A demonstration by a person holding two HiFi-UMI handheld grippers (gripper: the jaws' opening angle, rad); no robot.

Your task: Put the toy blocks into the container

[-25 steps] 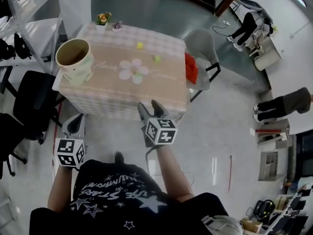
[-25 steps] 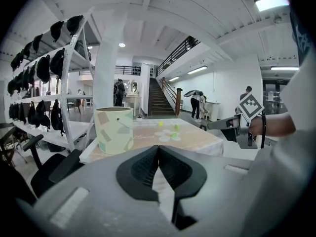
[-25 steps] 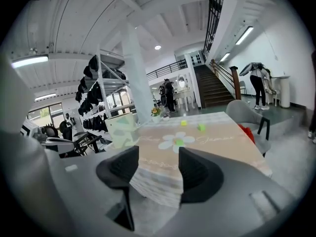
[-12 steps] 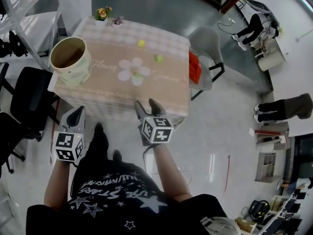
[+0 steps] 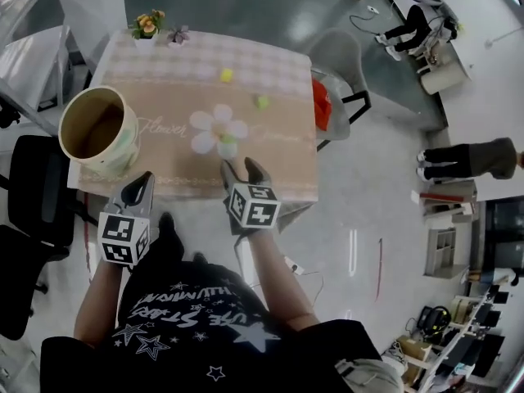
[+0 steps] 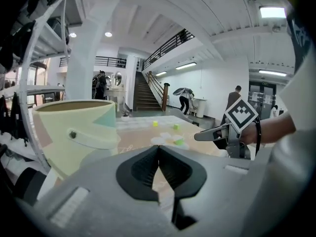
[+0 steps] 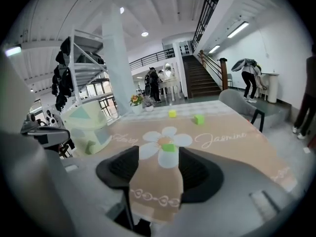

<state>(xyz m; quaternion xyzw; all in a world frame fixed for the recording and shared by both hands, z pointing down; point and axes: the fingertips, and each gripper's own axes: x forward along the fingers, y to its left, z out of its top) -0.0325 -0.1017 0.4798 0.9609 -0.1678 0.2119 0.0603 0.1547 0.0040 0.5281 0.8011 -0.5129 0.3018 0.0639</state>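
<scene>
A beige flower-print tablecloth covers the table (image 5: 270, 150). The big pale green container (image 5: 94, 129) stands at its left, open and upright. Three small blocks lie on the cloth: a yellow block (image 5: 226, 75) far back, a green block (image 5: 261, 102) right of centre, and another green block (image 5: 228, 143) on the printed flower. My right gripper (image 5: 241, 170) hovers open at the near table edge, and the flower's green block (image 7: 169, 147) lies just beyond its jaws. My left gripper (image 5: 139, 188) is shut and empty, close below the container (image 6: 74, 132).
A potted flower (image 5: 146, 24) and a small plant (image 5: 178, 34) stand at the table's far left corner. A grey chair (image 5: 332, 64) with a red item (image 5: 321, 115) is at the right side. Black chairs (image 5: 33, 187) crowd the left. People stand far right.
The person has stepped up to the table. Both grippers have moved forward from over the floor to the table's near edge, the right one towards the green block on the flower.
</scene>
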